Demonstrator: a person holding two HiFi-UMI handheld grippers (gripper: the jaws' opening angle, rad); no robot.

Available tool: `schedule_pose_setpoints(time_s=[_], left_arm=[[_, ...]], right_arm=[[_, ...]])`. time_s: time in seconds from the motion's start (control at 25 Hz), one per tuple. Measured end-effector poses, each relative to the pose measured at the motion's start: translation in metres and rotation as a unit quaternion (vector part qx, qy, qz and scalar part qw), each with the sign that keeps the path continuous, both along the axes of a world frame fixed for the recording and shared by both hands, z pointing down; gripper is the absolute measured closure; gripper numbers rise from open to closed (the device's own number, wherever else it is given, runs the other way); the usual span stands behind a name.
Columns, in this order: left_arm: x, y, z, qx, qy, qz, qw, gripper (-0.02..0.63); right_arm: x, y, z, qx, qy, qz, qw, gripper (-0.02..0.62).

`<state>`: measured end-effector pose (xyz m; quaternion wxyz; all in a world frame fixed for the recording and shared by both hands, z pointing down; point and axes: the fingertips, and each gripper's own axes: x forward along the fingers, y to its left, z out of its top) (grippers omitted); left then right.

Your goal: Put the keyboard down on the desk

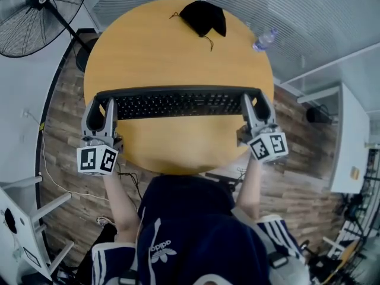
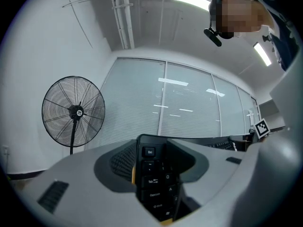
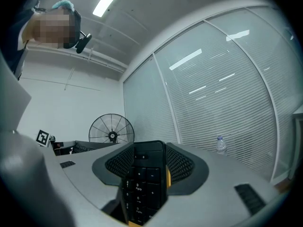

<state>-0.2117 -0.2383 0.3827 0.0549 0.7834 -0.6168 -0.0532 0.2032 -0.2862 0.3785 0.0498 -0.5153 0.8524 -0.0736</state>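
Keyboard (image 1: 178, 103), black, is held across the near half of a round wooden worktop (image 1: 178, 46) and is gripped at both ends. The left tongs (image 1: 101, 105) are clamped on its Esc-key end, the right tongs (image 1: 255, 103) on its number-pad end. Whether it touches the wood cannot be told. A black pouch (image 1: 205, 16) and a water bottle (image 1: 264, 39) are seen at the far edge, well apart from it.

Left gripper (image 1: 102, 103) clamped, right gripper (image 1: 254, 101) clamped
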Motion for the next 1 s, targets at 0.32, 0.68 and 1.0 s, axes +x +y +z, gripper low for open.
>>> schedule_pose_setpoints(time_s=[0.32, 0.68, 1.0], left_arm=[[0.002, -0.013, 0.028, -0.038, 0.005, 0.0, 0.9993, 0.422], [0.013, -0.037, 0.1, -0.12, 0.024, 0.001, 0.9925, 0.422], [0.019, -0.052, 0.154, -0.182, 0.023, -0.009, 0.983, 0.422]], right_arm=[[0.001, -0.011, 0.022, -0.031, 0.003, 0.0, 1.0, 0.397], [0.011, -0.04, 0.083, -0.093, 0.014, 0.005, 0.996, 0.397], [0.017, -0.055, 0.147, -0.162, 0.016, 0.009, 0.987, 0.396]])
